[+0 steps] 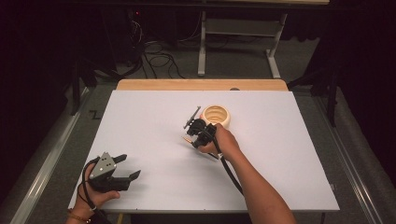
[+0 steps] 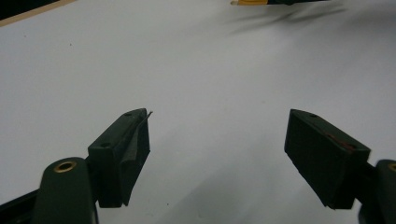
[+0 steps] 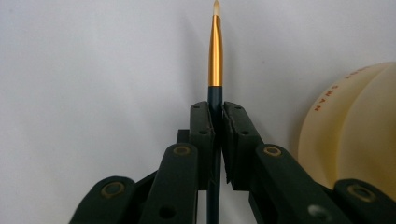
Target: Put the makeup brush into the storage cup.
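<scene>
The right tool [image 3: 217, 140] was clenched on the brush [image 3: 215, 56] by its dark handle, just below the gold ferrule, beside the cream pot [image 1: 216, 115]. Light, thin and slippery, the brush probably needed a firm mid-handle grip. The left tool [image 2: 217, 158] hung released.

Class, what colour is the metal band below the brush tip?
Gold ferrule; clearest in the right gripper view.

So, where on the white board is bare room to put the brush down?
The white board is bare left of the right tongs, and along the near edge between the left tongs and the right forearm. It is crowded only around the cream holder, where the brush is held.
</scene>
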Demonstrator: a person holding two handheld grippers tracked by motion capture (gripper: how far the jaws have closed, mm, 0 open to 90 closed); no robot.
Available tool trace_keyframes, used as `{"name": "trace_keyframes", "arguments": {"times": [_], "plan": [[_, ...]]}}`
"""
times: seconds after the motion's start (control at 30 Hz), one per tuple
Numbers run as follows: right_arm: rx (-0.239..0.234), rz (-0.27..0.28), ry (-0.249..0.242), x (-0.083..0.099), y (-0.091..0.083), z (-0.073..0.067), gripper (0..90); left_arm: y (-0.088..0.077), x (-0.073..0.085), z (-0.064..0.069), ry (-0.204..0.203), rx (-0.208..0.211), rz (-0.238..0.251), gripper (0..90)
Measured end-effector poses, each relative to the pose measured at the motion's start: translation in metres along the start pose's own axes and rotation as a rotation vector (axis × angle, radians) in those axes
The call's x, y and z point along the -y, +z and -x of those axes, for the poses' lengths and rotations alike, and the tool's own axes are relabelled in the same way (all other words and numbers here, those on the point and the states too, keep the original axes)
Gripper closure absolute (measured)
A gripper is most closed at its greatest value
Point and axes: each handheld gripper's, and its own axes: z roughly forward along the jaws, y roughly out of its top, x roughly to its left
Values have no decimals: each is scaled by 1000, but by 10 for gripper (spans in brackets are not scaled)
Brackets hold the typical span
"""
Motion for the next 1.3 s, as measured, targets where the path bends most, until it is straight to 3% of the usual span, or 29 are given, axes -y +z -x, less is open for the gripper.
{"name": "trace_keyframes", "arguments": {"times": [0.53, 0.73, 1.3], "plan": [[-1, 96, 10, 15, -20, 2, 847, 0, 0, 0, -4, -2, 2, 229], [20, 125, 19, 23, -27, 4, 847, 0, 0, 0, -3, -5, 1, 228], [14, 284, 57, 53, -45, 10, 847, 0, 0, 0, -8, -16, -5, 223]]}}
